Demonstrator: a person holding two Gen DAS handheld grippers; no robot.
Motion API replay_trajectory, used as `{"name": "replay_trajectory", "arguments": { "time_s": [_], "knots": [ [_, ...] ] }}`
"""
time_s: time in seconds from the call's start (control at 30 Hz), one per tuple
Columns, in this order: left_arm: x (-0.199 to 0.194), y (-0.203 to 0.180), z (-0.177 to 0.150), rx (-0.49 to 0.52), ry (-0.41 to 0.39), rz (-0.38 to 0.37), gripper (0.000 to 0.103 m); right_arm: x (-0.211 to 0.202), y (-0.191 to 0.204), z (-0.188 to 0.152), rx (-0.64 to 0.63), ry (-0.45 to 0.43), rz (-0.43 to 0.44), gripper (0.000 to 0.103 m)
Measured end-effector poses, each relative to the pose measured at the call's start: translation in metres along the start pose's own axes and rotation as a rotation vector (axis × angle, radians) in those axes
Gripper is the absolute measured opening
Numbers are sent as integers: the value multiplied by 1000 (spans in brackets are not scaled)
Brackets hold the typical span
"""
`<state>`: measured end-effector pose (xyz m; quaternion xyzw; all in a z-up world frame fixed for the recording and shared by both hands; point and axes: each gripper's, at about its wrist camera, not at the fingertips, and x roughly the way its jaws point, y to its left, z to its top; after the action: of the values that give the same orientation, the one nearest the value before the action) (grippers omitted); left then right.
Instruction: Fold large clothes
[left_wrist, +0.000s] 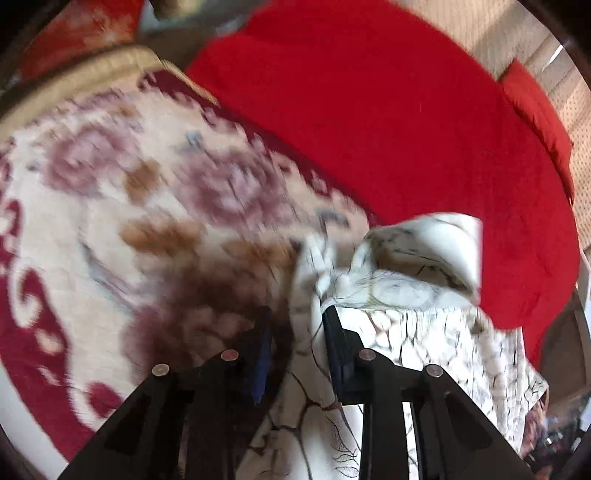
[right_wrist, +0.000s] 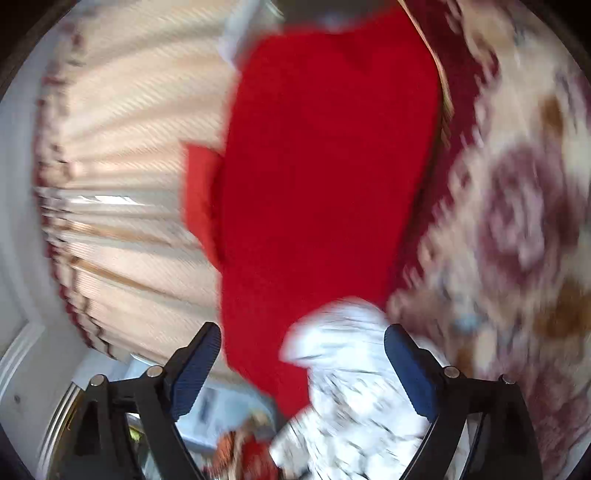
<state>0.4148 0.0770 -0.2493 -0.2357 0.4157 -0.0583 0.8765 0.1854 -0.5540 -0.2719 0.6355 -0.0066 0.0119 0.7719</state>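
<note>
A white garment with a dark veined print (left_wrist: 406, 295) lies bunched where a red blanket (left_wrist: 369, 110) meets a cream and maroon flowered cover (left_wrist: 129, 184). My left gripper (left_wrist: 297, 325) points down at its near edge. Its jaws stand a narrow way apart with a strip of the cloth between them; the right finger (left_wrist: 334, 332) touches the fabric, while a dark gap shows beside the left one. In the blurred right wrist view, my right gripper (right_wrist: 303, 328) stands wide open, and the white garment (right_wrist: 351, 369) lies loose between its fingers, with neither pad pressing on it.
The red blanket (right_wrist: 325, 147) runs away from the garment, with the flowered cover (right_wrist: 517, 221) along one side and a pleated cream curtain (right_wrist: 129, 147) on the other. A red pillow (left_wrist: 535, 110) lies at the blanket's far edge. Cluttered items show below the bed edge (right_wrist: 240, 454).
</note>
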Motion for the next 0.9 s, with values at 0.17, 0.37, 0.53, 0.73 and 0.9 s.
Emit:
{"name": "replay_trajectory", "arguments": {
  "time_s": [0.17, 0.37, 0.53, 0.73, 0.9],
  "knots": [
    [-50, -28, -5, 124, -318, 105, 32, 36, 48, -26, -323, 169, -176, 82],
    [-13, -81, -24, 324, -215, 41, 68, 132, 55, -103, -587, 495, -436, 65],
    [60, -89, -33, 401, 72, 238, 69, 194, 28, -133, -656, 587, -667, 65],
    [56, -91, -37, 445, 47, 249, 70, 208, 8, -110, -512, 524, -668, 70],
    [22, -105, -49, 503, -60, 257, 70, 192, 42, -118, -569, 469, -524, 71]
  ]
}}
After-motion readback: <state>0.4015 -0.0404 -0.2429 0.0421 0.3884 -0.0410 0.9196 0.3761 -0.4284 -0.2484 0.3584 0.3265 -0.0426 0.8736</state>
